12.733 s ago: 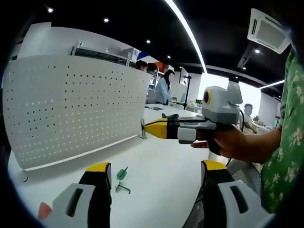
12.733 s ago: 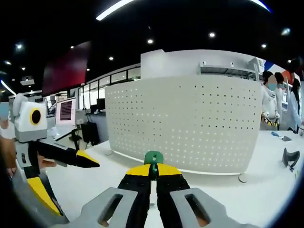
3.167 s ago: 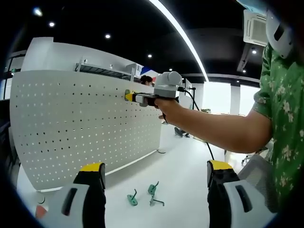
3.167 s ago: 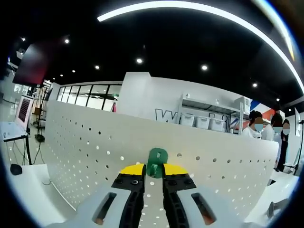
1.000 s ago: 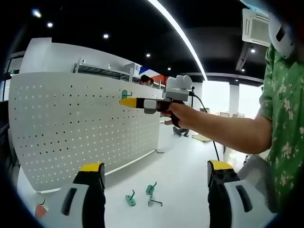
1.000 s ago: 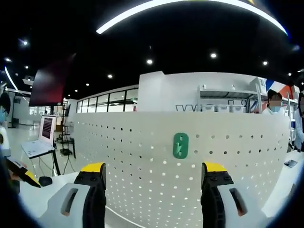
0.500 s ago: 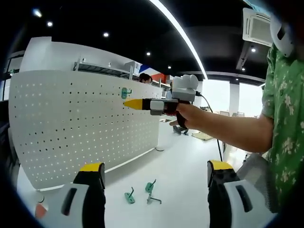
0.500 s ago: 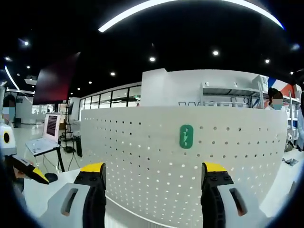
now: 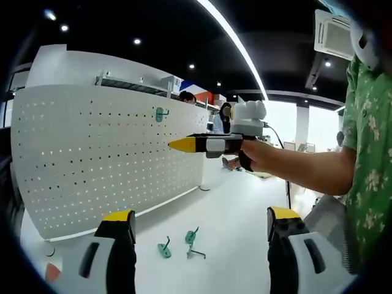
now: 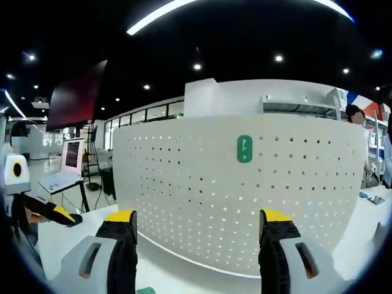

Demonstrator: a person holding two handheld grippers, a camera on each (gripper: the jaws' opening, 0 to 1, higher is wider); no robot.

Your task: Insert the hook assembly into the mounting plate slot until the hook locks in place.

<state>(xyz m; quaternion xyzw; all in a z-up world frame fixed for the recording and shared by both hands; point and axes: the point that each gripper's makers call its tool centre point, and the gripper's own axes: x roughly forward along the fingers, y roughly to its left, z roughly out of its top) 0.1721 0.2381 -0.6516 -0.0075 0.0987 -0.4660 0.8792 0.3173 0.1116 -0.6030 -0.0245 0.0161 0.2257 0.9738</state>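
Landmark: pegboard (image 10: 245,196), white, perforated, upright on white table (image 9: 233,239).

Left gripper (image 9: 199,254): jaws stood wide apart, holding nothing, low over the table in front of the pegboard.

Spare hooks (image 9: 177,245): green and bare metal, lying loose on the table just before the pegboard's foot.

Right gripper (image 9: 184,144): held level in front of the pegboard, below the mounted piece; its own view showed the jaws wide apart, empty (image 10: 197,254).

Hook assembly (image 10: 244,149): green, seated in the pegboard's upper rows, upright, touching the face.

Judgement: insertion looked done; a straight pull-away clear of the hook would serve, with a check that it sat flush.

Beyond the pegboard: shelving, people. Off its left end: laptop (image 10: 61,174).
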